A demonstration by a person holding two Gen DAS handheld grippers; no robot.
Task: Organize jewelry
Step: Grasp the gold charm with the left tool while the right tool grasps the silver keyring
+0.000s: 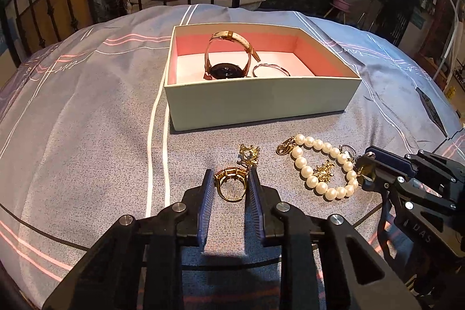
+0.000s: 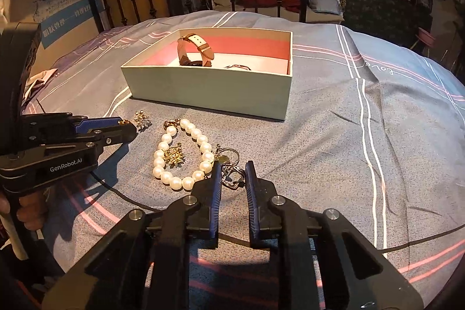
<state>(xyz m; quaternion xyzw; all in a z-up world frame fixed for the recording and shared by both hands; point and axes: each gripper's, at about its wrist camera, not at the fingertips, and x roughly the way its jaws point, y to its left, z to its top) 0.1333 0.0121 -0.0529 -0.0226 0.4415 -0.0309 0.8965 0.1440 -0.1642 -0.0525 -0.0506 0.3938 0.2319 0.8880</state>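
Writing: "GenRobot.AI" in white on the side of the left claw [image 2: 128, 126] body, read from the right wrist view; letters "DAS" show on the right claw [image 1: 363, 164] body in the left wrist view; the bedspread [image 1: 87, 106] carries script too small to read.
Left claw: jaws narrowed around the gold ring [image 1: 231, 185], both pads against its sides; the ring stands on the bedspread.
Right claw: jaws drawn close on a dark silver ornament [image 2: 232, 175]; the left pad touches it, the right pad's contact I cannot tell.
Pearl bracelet [image 2: 181, 157]: lies just left of the right claw tips, a gold brooch [image 2: 173, 155] inside its loop.
Gold charm [image 1: 249, 154]: just ahead of the left claw tips.
Box [image 1: 261, 103]: open, well ahead of both claws, holding a watch [image 1: 228, 57] and a thin ring [image 1: 270, 69].
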